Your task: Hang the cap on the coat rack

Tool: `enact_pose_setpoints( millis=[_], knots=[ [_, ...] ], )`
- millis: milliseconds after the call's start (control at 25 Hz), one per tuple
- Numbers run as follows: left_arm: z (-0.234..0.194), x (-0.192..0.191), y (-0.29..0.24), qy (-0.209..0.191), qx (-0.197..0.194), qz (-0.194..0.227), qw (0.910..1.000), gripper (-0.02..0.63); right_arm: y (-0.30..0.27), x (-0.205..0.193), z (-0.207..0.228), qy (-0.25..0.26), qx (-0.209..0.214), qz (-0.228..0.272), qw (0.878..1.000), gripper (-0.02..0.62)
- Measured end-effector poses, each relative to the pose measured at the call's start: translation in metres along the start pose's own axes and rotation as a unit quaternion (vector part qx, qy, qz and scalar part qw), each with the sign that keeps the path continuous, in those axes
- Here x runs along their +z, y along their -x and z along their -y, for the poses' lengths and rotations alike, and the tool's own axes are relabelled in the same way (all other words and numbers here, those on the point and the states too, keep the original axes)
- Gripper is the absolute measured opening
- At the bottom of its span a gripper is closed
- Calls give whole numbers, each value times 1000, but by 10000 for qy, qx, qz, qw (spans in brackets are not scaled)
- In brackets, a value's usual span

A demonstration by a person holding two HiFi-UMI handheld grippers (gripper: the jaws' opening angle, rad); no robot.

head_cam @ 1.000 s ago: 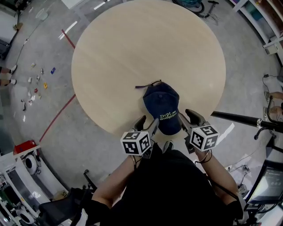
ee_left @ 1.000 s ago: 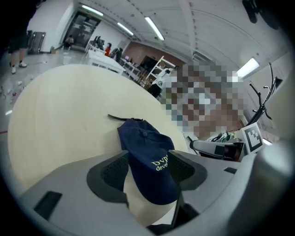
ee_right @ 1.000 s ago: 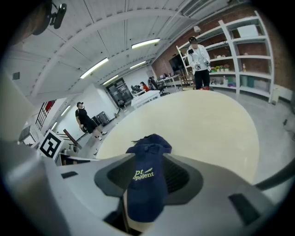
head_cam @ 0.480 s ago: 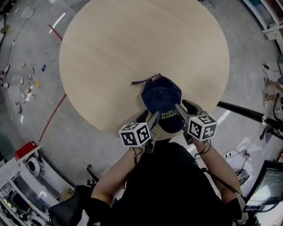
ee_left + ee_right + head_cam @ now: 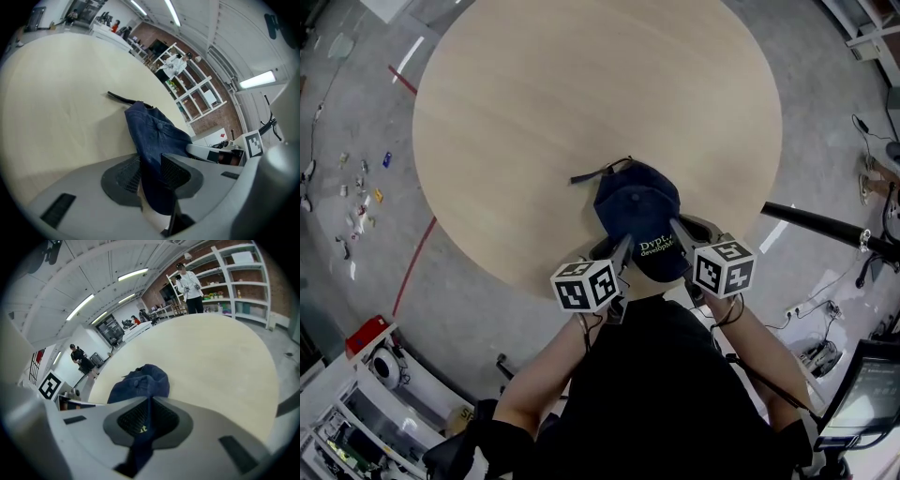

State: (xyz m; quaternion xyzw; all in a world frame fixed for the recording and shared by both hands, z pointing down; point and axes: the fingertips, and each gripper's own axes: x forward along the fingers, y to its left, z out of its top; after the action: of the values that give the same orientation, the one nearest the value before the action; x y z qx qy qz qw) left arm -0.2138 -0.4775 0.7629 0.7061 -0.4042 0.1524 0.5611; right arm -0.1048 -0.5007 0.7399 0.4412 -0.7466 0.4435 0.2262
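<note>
On the round bench [image 5: 581, 103] over grey floor [image 5: 356, 244], my left fingers [image 5: 125, 178] and right fingers [image 5: 166, 421] just closed, clenching the cap [image 5: 636, 202].

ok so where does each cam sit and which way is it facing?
Head view: on the person's head, facing steeply down at the round table and navy cap; black torso, forearms, left gripper and right gripper show.
Left gripper view: rides the left gripper, looks along its jaws across the table; the jaws have just been closing and pinch the cap.
Right gripper view: rides the right gripper, likewise; its jaws, also just closing, pinch the cap too.
Shared: all three show cap and table.
</note>
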Motion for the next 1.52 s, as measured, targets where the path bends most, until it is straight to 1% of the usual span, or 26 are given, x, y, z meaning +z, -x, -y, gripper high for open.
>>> enact_pose_setpoints(
  millis=[160, 280, 400, 520, 640, 760, 960, 1160, 1320, 1520],
  knots=[
    [14, 10, 9, -410, -39, 179, 9990, 118, 15, 3, -4, -89, -39, 271, 9996, 24],
    [28, 21, 12, -666, -166, 359, 9970, 114, 28, 10, -5, -119, -100, 553, 9984, 23],
    [45, 30, 13, -876, -330, 478, 9945, 114, 46, 20, -5, -143, -145, 926, 9955, 23],
    [70, 36, 17, -1251, -439, 609, 9893, 106, 71, 29, -6, -39, -210, 1349, 9906, 20],
    [102, 39, 28, -1700, -601, 781, 9805, 103, 102, 37, -8, 91, -274, 1764, 9839, 20],
    [133, 35, 38, -1986, -802, 950, 9722, 103, 135, 39, -7, 138, -313, 2164, 9757, 18],
    [178, 29, 53, -2223, -1061, 1273, 9608, 103, 184, 40, -6, 153, -376, 2782, 9597, 18],
    [214, 18, 74, -2464, -1249, 1519, 9490, 103, 227, 39, -12, 299, -438, 3201, 9459, 15],
    [250, 9, 87, -2686, -1522, 1749, 9349, 103, 267, 35, -13, 432, -532, 3539, 9328, 15],
    [298, -11, 107, -3067, -1738, 1965, 9149, 103, 321, 29, -14, 672, -673, 3908, 9155, 15]
  ],
)
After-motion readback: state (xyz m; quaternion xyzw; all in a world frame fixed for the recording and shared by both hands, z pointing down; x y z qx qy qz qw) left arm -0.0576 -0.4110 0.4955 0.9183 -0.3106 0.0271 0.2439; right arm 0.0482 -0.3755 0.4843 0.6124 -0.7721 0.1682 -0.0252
